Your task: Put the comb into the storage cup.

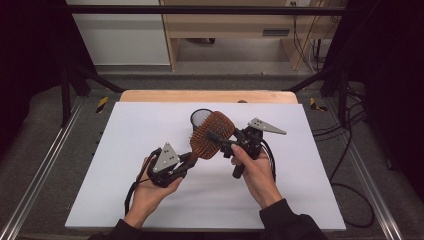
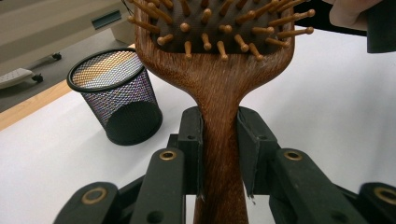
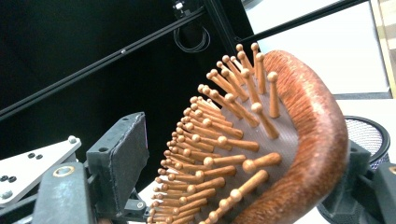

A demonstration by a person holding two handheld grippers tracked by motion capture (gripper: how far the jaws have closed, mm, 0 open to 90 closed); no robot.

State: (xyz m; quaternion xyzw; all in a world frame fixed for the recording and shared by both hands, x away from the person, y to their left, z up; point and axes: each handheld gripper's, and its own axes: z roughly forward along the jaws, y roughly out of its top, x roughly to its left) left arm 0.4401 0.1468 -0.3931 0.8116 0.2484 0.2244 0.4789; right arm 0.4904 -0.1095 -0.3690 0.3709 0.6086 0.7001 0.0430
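The left gripper (image 1: 186, 159) had its jaws clamped on the handle of the brush (image 1: 210, 135), which rose straight up between them in the left gripper view, pads pressed to either side of the wood (image 2: 219, 154). The brush was off the table (image 1: 125, 150), its head tipped toward the right gripper (image 1: 218, 138).

That gripper's jaws stood apart around the head: in the right gripper view one jaw lay behind the wooden back, seemingly touching it, while the other stood clear of the bristle tips (image 3: 224, 140) with a gap between. The head sat between the jaws but was not pinched.

By my reading, this was a handover from one hand to the other, or a regrip. Picking up the brush was done, and the second gripper was in place around the head. Left to do, as I judged it: close on the head, free the handle from the left jaws, and set the brush down, likely into the cup (image 2: 114, 95), which stood on the table beyond the left jaws, apart from the brush.
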